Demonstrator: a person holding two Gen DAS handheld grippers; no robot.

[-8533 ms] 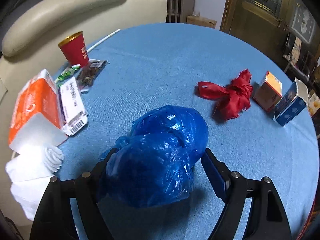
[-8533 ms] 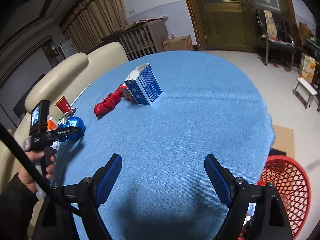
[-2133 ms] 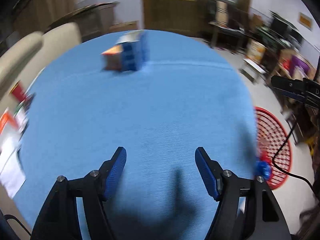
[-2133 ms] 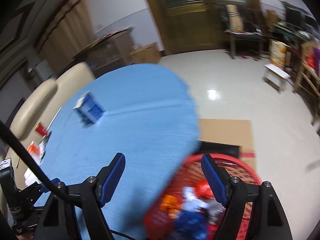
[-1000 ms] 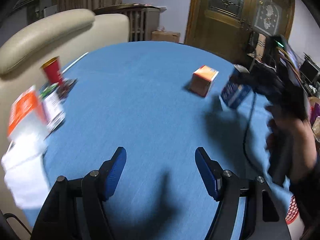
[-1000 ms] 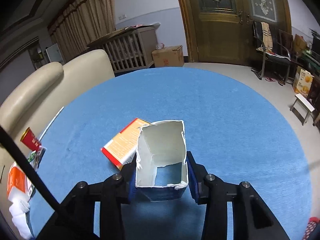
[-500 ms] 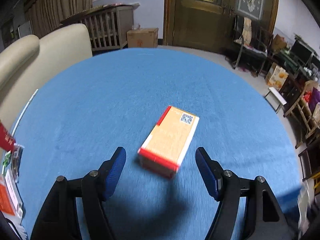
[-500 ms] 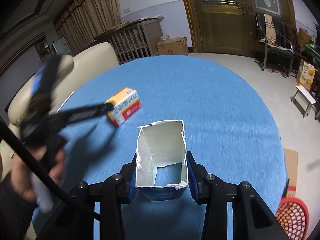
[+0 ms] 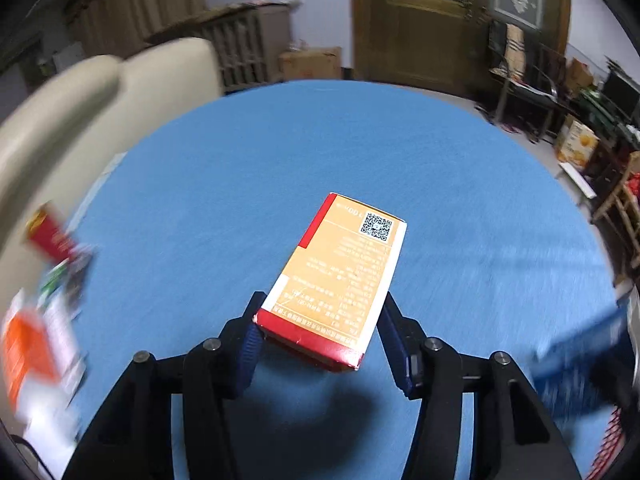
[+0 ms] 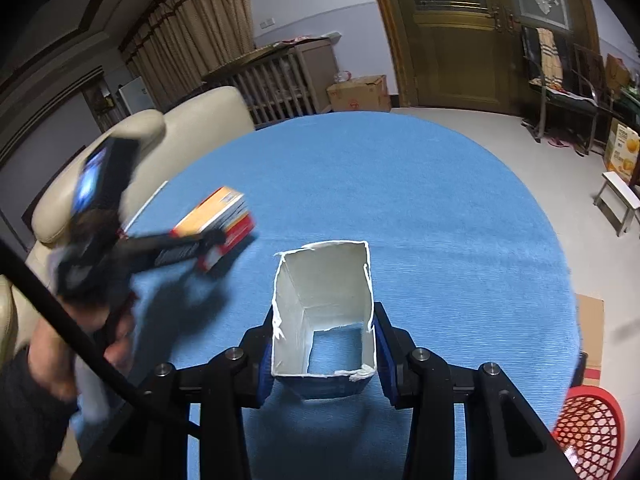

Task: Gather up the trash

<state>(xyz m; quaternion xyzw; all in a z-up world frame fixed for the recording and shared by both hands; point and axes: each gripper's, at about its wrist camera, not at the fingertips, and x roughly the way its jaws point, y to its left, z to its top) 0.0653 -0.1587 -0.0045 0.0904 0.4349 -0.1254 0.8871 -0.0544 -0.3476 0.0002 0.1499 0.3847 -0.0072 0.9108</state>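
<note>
My left gripper (image 9: 320, 334) is shut on an orange and red carton box (image 9: 340, 276) and holds it above the blue round table (image 9: 280, 152). That box also shows in the right wrist view (image 10: 218, 220), blurred, in the left gripper. My right gripper (image 10: 324, 354) is shut on an open blue carton (image 10: 324, 320) with a white inside, held over the table (image 10: 440, 220). A red mesh basket (image 10: 588, 428) stands on the floor at the lower right of the right wrist view.
A red cup (image 9: 50, 236), an orange pack (image 9: 28, 348) and papers lie blurred at the table's left edge. A cream sofa (image 9: 100, 92) stands behind the table. A cardboard sheet (image 10: 592, 332) lies on the floor by the basket.
My left gripper has closed on the orange box and lifted it off the table. My right gripper still holds the blue carton and has swung slightly towards the basket side.
</note>
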